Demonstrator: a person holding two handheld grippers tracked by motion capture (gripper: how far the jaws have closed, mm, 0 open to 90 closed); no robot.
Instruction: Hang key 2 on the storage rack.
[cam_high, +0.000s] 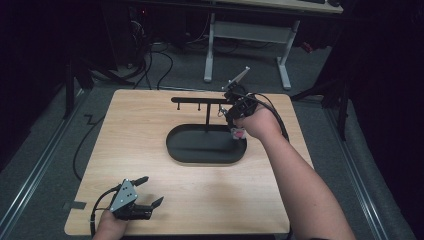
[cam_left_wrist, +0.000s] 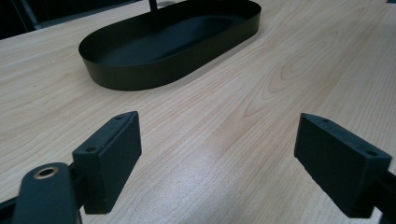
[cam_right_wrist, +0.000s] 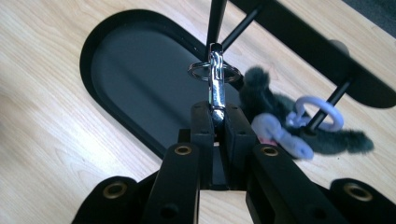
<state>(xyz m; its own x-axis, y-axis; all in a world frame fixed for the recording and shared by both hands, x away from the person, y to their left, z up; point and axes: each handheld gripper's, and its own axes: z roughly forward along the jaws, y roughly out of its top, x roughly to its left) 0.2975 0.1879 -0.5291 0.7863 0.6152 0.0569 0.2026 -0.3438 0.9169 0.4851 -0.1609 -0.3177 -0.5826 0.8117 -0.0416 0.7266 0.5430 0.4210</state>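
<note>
A black oval tray (cam_high: 200, 150) with an upright post and a crossbar (cam_high: 200, 100) of small pegs stands mid-table. My right gripper (cam_right_wrist: 215, 112) is shut on the silver clasp (cam_right_wrist: 215, 79) of a keychain, above the tray's right end beside the crossbar (cam_right_wrist: 322, 51). From the clasp's ring dangles a dark furry charm (cam_right_wrist: 280, 121) with pale lilac loops (cam_right_wrist: 285, 133); in the high view the charm (cam_high: 238, 133) hangs below the right gripper (cam_high: 235, 112). My left gripper (cam_high: 150, 197) rests near the table's front left corner, open, nothing between its pads (cam_left_wrist: 112, 154).
The wooden table (cam_high: 150, 130) ends close behind the left hand at its front edge. Beyond the far edge stand a white desk frame (cam_high: 250, 45) and cables on the floor. The tray (cam_left_wrist: 173, 42) lies ahead of the left gripper (cam_left_wrist: 219, 163).
</note>
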